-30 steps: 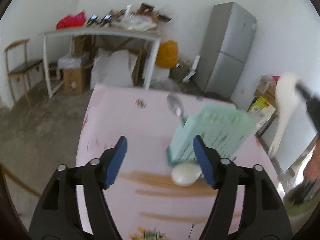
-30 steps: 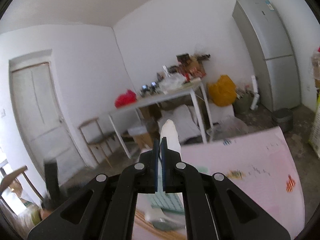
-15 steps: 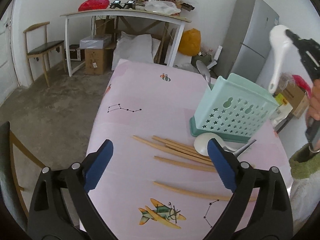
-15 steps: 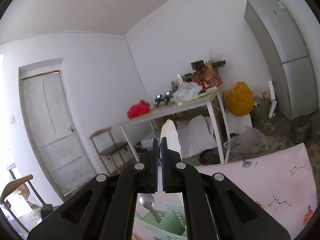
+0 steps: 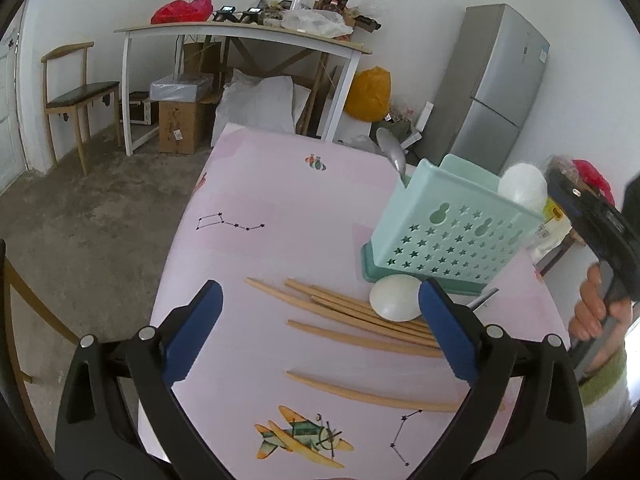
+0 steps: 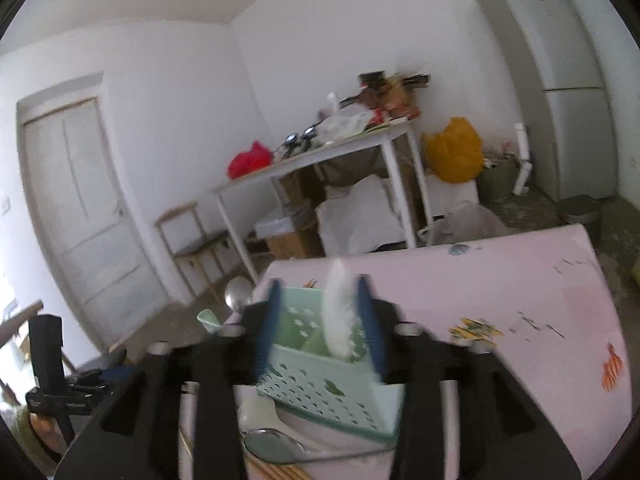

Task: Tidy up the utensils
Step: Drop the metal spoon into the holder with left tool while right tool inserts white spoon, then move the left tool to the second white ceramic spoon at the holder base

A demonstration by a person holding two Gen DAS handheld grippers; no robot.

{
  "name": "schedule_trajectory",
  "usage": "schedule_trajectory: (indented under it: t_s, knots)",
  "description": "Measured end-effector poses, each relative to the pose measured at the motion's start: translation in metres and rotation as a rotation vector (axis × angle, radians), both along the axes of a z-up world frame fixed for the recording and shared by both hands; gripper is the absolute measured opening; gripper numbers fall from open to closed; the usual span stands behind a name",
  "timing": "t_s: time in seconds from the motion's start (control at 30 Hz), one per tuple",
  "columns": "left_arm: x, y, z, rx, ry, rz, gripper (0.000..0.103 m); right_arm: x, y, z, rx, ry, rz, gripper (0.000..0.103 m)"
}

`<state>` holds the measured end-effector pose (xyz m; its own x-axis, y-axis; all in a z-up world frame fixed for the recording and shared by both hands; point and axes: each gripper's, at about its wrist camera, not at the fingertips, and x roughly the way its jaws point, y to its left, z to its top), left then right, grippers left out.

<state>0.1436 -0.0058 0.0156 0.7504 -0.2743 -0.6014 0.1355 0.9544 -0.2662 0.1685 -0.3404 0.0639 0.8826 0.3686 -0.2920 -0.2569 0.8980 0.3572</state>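
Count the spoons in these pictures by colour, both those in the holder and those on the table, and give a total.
White spoons: 2, one standing in the green holder, one lying on the table.
Metal spoons: 2, one standing in the holder, one lying on the table beside it.
Total: 4

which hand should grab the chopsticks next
Probably left. The left hand-held gripper hangs open right over the loose wooden chopsticks on the pink table, while the right hand-held gripper is opening around the white plastic spoon at the mint-green slotted caddy.
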Motion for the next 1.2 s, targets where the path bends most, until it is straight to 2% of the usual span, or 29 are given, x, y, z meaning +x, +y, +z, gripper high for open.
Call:
schedule_trajectory:
  t_s: [0.17,0.27,0.37,0.5,0.7,0.83,1.13,1.2]
  knots:
    - [-0.005,-0.003,0.002,-0.056,-0.007,-0.015,0.095,-0.033,-0.02,0.002,0.055,0.004,-0.075,0.053]
    - [-0.007,-0.013,0.004,-0.048,-0.012,-0.058,0.095,-0.052,-0.017,-0.004,0.019,0.056,-0.117,0.061]
    - [-0.006,-0.024,0.006,-0.047,-0.014,-0.148,0.095,-0.059,-0.003,-0.022,-0.054,0.163,-0.119,0.071]
    - [-0.006,-0.04,0.006,-0.003,-0.012,-0.163,0.095,-0.062,0.022,-0.063,-0.167,0.389,-0.121,0.079]
    - [0.006,-0.057,-0.003,0.066,0.031,-0.18,0.094,-0.061,0.053,-0.104,-0.353,0.555,-0.105,0.092]
    - [0.01,-0.061,-0.007,0.126,0.027,-0.175,0.094,-0.066,0.064,-0.12,-0.413,0.567,-0.06,0.096]
    - [0.005,-0.058,-0.01,0.117,0.029,-0.166,0.094,-0.063,0.063,-0.128,-0.436,0.57,-0.058,0.097]
    - [0.003,-0.058,-0.01,0.122,0.026,-0.172,0.091,-0.062,0.062,-0.128,-0.431,0.577,-0.052,0.097]
